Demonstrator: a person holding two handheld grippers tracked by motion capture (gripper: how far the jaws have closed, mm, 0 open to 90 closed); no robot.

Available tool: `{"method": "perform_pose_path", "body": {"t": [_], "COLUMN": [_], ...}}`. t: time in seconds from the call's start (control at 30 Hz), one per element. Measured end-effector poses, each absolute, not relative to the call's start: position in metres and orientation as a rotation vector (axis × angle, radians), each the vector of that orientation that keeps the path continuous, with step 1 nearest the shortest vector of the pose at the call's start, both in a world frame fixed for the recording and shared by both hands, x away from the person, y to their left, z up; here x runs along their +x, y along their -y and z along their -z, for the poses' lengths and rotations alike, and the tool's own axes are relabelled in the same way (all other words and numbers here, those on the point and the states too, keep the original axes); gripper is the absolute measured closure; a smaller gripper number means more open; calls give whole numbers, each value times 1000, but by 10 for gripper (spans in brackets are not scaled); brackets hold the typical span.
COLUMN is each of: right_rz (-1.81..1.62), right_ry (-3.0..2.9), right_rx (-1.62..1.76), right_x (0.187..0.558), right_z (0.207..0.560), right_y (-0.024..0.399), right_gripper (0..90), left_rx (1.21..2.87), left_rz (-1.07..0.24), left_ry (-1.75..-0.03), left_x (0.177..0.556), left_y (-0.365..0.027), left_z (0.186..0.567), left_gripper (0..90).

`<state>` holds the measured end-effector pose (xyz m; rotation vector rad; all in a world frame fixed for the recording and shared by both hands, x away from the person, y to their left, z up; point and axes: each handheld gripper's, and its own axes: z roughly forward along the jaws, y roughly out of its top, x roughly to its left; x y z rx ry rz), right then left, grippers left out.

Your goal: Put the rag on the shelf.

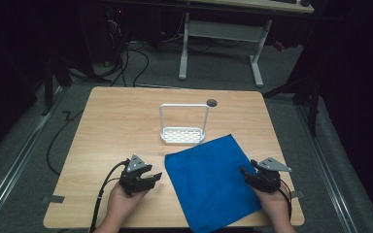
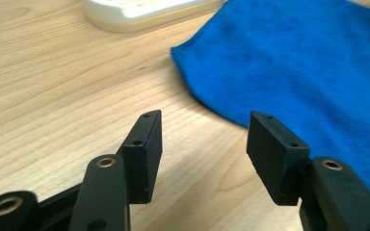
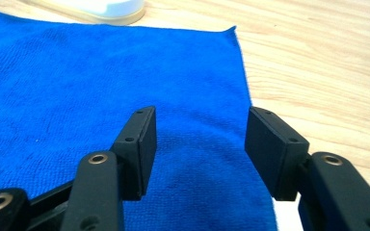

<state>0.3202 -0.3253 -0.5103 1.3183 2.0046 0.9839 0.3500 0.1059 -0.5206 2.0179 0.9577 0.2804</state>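
A blue cloth (image 1: 208,180) lies flat on the near half of the wooden table (image 1: 116,126), one corner hanging over the front edge. My left gripper (image 1: 151,175) is held just left of the cloth's left corner, open, with bare wood between its jaws (image 2: 204,144). At the cloth's right edge my right gripper (image 1: 245,172) stands open, its jaws over that edge (image 3: 200,144) and holding nothing. The blue cloth (image 2: 308,62) spreads to the right in the left gripper view, and the blue cloth (image 3: 101,91) covers most of the right gripper view.
A white rack with a tall wire handle (image 1: 183,126) stands just beyond the cloth near the table's middle. A small dark round hole (image 1: 211,102) sits near the far edge. Beyond the table are a white desk frame (image 1: 221,46), cables and a dark floor.
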Motion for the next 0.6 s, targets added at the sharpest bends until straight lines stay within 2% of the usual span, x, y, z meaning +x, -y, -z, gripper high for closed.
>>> {"method": "perform_pose_path", "body": {"t": [0.6], "right_rz": [-990], "right_ry": [-2004], "right_rx": [1285], "right_x": [317], "right_z": [507], "right_y": [322], "right_gripper": [452], "left_rx": [2046], "left_rz": [-275], "left_ry": [-909], "left_x": [348], "left_y": [-94], "left_z": [521], "left_gripper": [467]}}
